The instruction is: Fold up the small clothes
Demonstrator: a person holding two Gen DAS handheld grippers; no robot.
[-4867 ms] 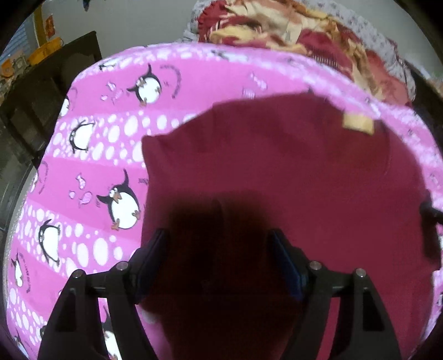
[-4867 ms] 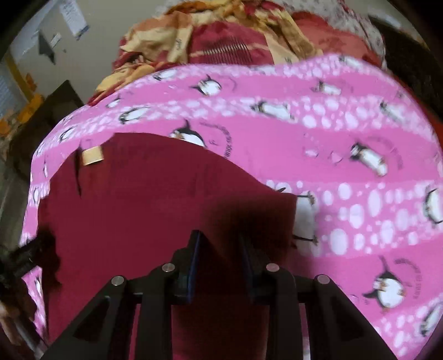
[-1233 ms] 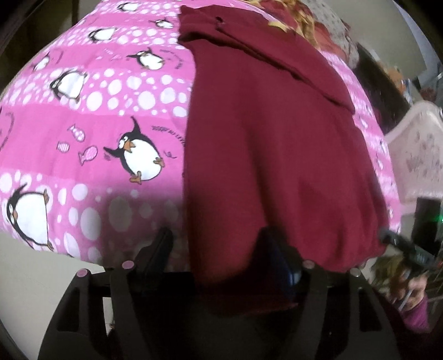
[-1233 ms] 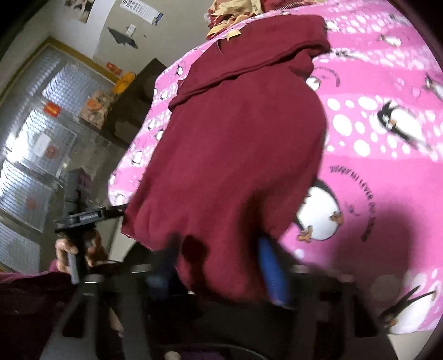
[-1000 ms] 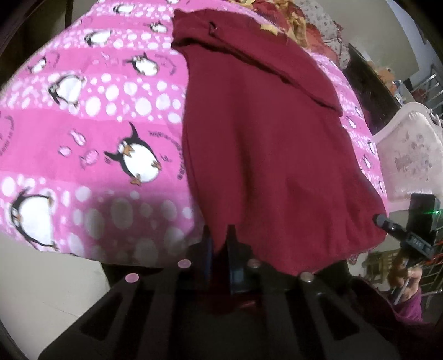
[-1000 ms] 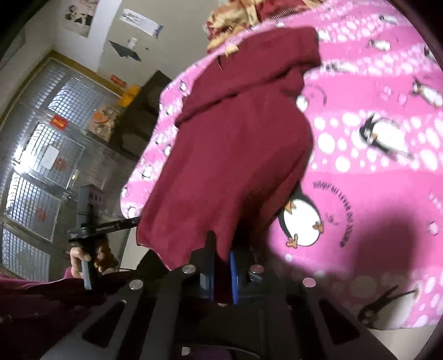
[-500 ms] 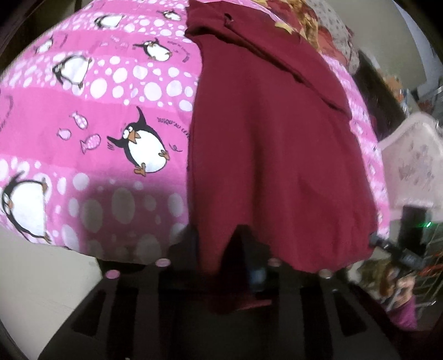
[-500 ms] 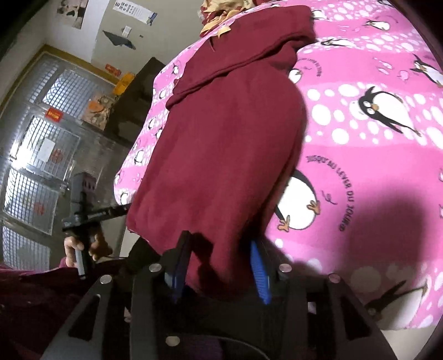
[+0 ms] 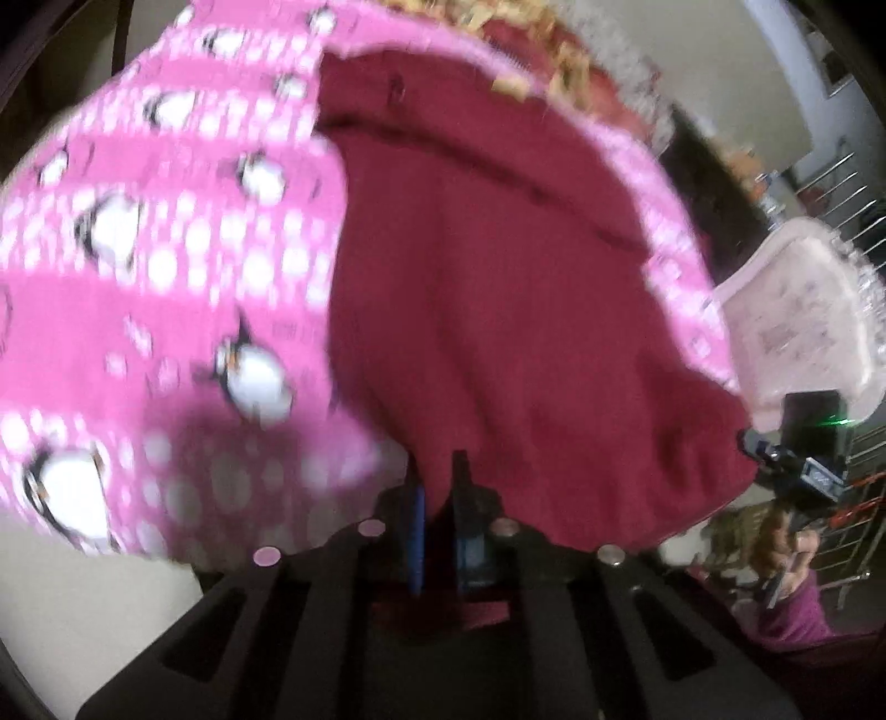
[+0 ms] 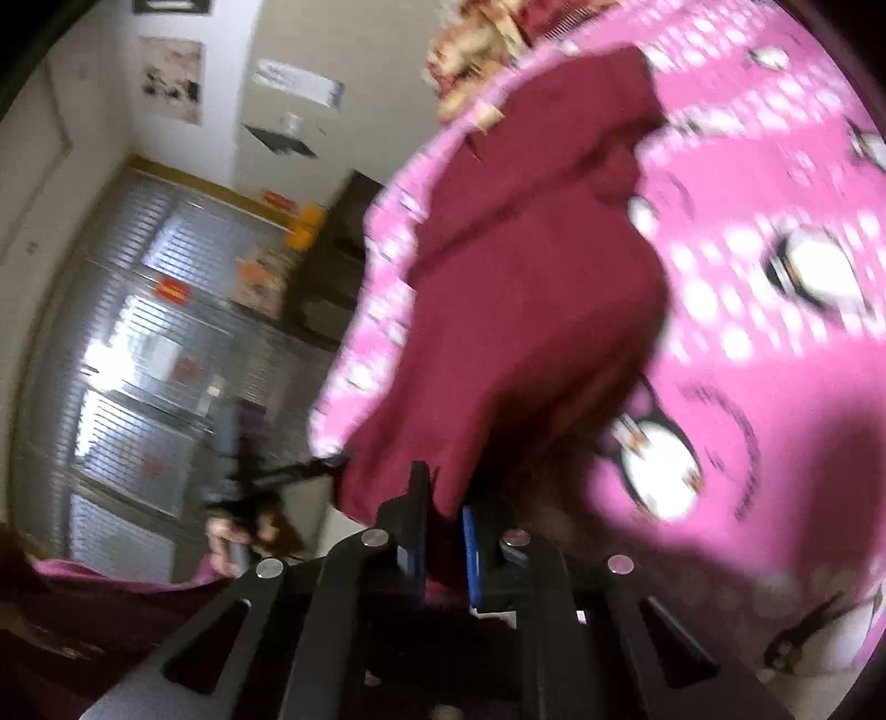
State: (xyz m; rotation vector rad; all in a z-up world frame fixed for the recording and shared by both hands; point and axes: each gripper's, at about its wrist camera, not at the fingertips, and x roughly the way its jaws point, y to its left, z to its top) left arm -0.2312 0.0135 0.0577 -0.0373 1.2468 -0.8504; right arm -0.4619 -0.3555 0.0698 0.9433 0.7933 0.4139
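Observation:
A maroon garment [image 9: 498, 310] lies lengthwise on the pink penguin bedspread [image 9: 166, 266], its far end folded over with a tan label. My left gripper [image 9: 437, 487] is shut on the garment's near hem at its left corner. In the right wrist view the garment [image 10: 526, 310] runs away from me, and my right gripper [image 10: 443, 498] is shut on the hem's right corner, lifted off the bedspread [image 10: 775, 310]. The hem hangs between the two grippers at the bed's near edge. Both views are motion-blurred.
A patterned red and yellow blanket [image 9: 554, 50] is heaped at the far end of the bed. A pale pink headboard-like piece [image 9: 803, 332] stands to the right. A metal shutter [image 10: 138, 360] and dark furniture [image 10: 343, 243] lie left of the bed.
Both grippers have closed tighter on the garment's near hem and lifted it, moving forward over the bed. The views have swung and blurred.

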